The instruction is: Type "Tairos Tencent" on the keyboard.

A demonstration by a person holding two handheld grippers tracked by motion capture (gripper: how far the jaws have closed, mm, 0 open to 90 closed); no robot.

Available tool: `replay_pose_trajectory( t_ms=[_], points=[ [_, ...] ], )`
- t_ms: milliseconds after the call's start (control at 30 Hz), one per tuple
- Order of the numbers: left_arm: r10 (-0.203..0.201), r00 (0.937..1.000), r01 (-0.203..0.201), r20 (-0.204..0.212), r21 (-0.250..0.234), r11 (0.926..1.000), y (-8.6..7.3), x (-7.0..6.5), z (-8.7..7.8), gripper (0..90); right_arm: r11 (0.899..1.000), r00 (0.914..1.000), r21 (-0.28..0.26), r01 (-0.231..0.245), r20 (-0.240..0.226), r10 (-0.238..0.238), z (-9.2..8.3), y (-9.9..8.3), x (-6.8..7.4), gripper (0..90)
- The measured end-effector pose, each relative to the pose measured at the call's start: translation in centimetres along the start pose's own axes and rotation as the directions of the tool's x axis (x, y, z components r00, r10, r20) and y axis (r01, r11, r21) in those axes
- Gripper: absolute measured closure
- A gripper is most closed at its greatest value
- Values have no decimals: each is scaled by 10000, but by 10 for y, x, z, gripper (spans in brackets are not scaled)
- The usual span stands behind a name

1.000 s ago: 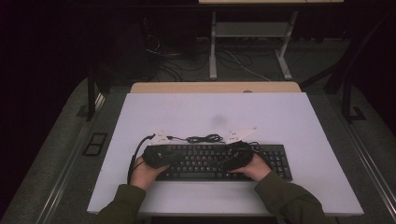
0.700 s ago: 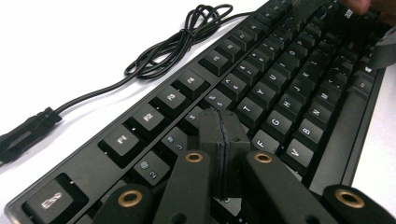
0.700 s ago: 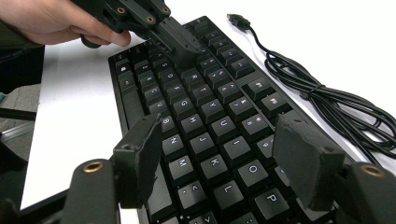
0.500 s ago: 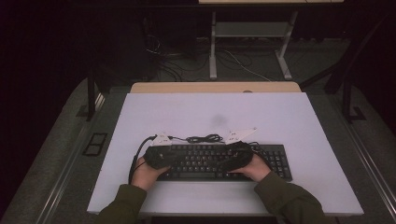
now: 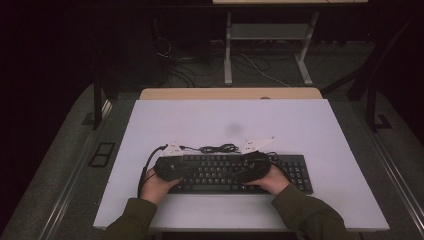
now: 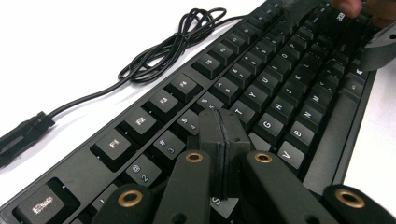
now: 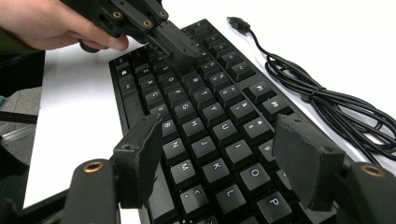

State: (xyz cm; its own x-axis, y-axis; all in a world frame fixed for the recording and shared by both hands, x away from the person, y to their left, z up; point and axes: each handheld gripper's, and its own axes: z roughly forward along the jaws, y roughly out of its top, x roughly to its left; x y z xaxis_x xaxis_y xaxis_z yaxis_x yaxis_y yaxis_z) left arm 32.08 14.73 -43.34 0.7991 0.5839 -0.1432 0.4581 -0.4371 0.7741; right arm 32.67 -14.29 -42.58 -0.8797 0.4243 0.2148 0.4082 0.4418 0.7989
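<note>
Two grippers sit over the black keyboard [image 5: 235, 172]: left gripper [image 6: 219, 140] pressed together, tip right above the R/T keys [image 6: 239, 110]; right gripper [image 7: 224, 154] spread wide over the J/K keys [image 7: 210, 165]. I'd poke straight down with the closed tip, one key only.

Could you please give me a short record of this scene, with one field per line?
work: typing on a keyboard
left tongs: shut, empty, tips above the keys near the number row
right tongs: open, empty, over the letter keys
cable: coiled on the table behind the keyboard, plug lying loose
table: white top
</note>
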Motion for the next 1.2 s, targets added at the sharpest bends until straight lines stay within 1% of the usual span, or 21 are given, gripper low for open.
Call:
replay_pose_trajectory(
  t_ms=[67, 100, 200, 300, 400, 533, 567, 667, 767, 800, 867, 900, 967, 1000, 1067, 1200],
  points=[
    [2, 10000, -1, 13, -85, 10000, 1, -1, -1, 888, 10000, 10000, -45, -68, -13, 68, 0, 1, 0, 338],
    [-72, 10000, 72, 27, -155, 9999, 1, -1, -1, 887, 9999, 10000, -106, -90, 4, 90, 0, 3, 0, 348],
    [46, 10000, -46, 67, -121, 9999, 1, -1, -3, 883, 9999, 10000, -150, -74, -45, 74, 2, 6, 1, 371],
    [74, 9999, -73, 118, -125, 9999, 2, -2, -5, 871, 9998, 9999, -187, -34, -101, 32, 5, 8, 3, 388],
    [27, 9998, -23, 177, -240, 9997, 2, -3, -6, 851, 9998, 9999, -190, -35, -99, 33, 7, 10, 4, 401],
    [22, 9998, -17, 191, -242, 9997, 1, -4, -9, 811, 9998, 9999, -204, -29, -131, 26, 11, 12, 5, 426],
    [-38, 9998, 43, 184, -290, 9996, 1, -4, -9, 800, 9998, 9999, -206, 2, -147, -5, 12, 13, 5, 434],
    [-81, 9999, 85, 135, -303, 9995, 0, -4, -10, 751, 9998, 9999, -195, 45, -146, -48, 14, 14, 6, 462],
    [-80, 9999, 84, 121, -300, 9995, -1, -4, -11, 684, 9998, 9999, -169, 65, -158, -68, 14, 15, 7, 494],
    [-182, 9998, 184, 73, -346, 9992, -1, -5, -11, 661, 9999, 9999, -148, 77, -143, -79, 14, 14, 7, 504],
    [-144, 9999, 144, 26, -351, 9993, -2, -4, -12, 606, 9999, 9999, -143, 33, -143, -35, 14, 13, 7, 523],
    [-193, 9998, 193, 16, -368, 9991, -2, -5, -12, 577, 9999, 9999, -147, 47, -146, -49, 14, 13, 7, 536],
    [-293, 9996, 292, -23, -426, 9987, -2, -5, -12, 500, 9999, 9998, -123, 80, -160, -82, 14, 13, 7, 568],
    [-269, 9996, 267, -43, -414, 9988, -3, -4, -12, 473, 9999, 9998, -112, 103, -163, -105, 14, 12, 7, 585],
    [-363, 9993, 360, -68, -464, 9983, -3, -4, -11, 426, 9999, 9997, -95, 95, -215, -97, 14, 12, 7, 618],
    [-303, 9994, 297, -138, -428, 9986, -3, -3, -10, 358, 9998, 9996, -64, 209, -207, -211, 13, 12, 8, 701]
  ],
)
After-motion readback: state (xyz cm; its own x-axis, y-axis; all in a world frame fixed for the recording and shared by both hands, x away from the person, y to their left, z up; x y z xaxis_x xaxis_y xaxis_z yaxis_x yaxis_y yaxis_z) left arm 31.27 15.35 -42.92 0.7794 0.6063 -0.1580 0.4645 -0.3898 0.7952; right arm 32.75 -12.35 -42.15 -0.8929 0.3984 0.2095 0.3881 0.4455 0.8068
